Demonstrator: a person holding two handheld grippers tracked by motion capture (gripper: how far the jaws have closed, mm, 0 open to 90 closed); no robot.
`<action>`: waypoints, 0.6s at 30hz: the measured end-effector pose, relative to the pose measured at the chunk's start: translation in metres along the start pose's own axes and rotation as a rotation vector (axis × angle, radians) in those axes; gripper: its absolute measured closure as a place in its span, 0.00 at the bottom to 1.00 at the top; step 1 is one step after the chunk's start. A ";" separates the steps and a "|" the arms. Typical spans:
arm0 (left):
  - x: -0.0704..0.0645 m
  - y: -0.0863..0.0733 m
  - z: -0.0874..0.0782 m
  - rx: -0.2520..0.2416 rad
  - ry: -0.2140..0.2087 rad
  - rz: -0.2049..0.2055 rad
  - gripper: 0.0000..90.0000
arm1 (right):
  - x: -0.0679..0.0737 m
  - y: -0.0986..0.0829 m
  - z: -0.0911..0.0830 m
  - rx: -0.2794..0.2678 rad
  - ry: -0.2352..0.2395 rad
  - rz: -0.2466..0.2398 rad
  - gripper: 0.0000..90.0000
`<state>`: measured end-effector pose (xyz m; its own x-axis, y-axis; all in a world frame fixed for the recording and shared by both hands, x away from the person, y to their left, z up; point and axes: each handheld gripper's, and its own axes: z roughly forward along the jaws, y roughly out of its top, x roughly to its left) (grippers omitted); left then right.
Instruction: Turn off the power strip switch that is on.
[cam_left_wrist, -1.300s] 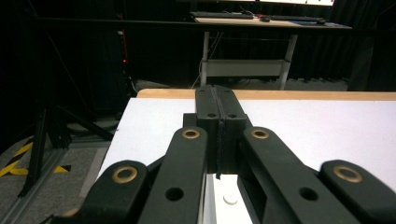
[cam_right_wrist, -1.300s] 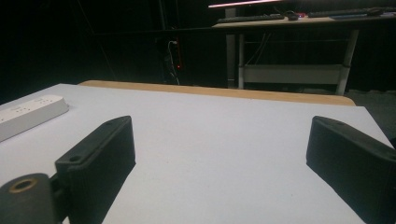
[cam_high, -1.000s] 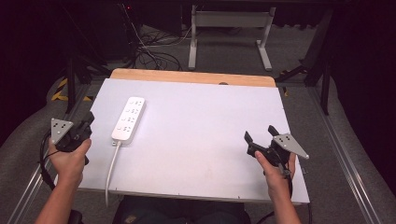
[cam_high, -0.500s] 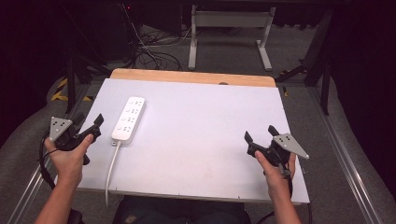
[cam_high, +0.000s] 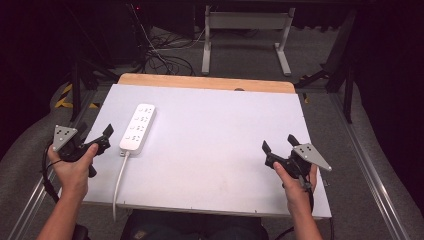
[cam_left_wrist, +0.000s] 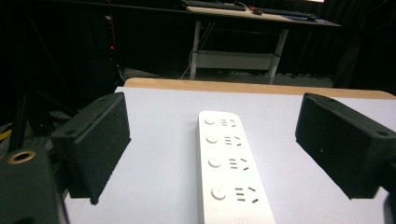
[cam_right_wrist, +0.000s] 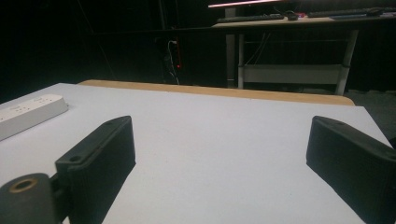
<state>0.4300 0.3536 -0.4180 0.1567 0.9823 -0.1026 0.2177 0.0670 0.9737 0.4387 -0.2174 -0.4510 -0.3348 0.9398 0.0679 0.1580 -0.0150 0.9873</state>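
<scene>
A white power strip (cam_high: 139, 127) lies lengthwise on the left part of the white table (cam_high: 215, 125), and its white cable (cam_high: 119, 180) runs back over the near edge. My left gripper (cam_high: 95, 133) is held open just left of the strip's near end, above the table's left edge. In the left gripper view the power strip (cam_left_wrist: 231, 168) lies straight ahead between the spread jaws of the left gripper (cam_left_wrist: 212, 105), untouched. My right gripper (cam_high: 278, 143) hovers open over the table's near right part with nothing between its jaws. From the right gripper (cam_right_wrist: 219, 126) the power strip (cam_right_wrist: 28, 112) shows far left.
A wooden strip (cam_high: 205, 82) borders the table's far edge. Beyond it stand a metal desk frame (cam_high: 245, 30) and tangled floor cables (cam_high: 160, 60). Metal rails (cam_high: 370, 175) run along both sides of the table.
My left gripper has shifted a little right and forward, toward the power strip's near end. The right gripper and the strip have stayed put.
</scene>
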 end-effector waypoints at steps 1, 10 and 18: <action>0.000 0.000 0.000 -0.001 -0.001 0.003 0.12 | 0.000 0.000 0.000 -0.002 -0.001 -0.002 0.10; -0.001 0.000 0.002 0.010 -0.011 -0.001 0.09 | -0.001 0.000 -0.001 -0.002 -0.002 0.006 0.07; -0.001 -0.001 0.003 0.016 -0.012 0.009 0.08 | -0.001 0.000 -0.001 -0.002 0.002 0.004 0.05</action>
<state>0.4321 0.3520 -0.4192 0.1702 0.9807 -0.0959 0.2316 0.0548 0.9713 0.4379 -0.2184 -0.4509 -0.3356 0.9392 0.0720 0.1577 -0.0193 0.9873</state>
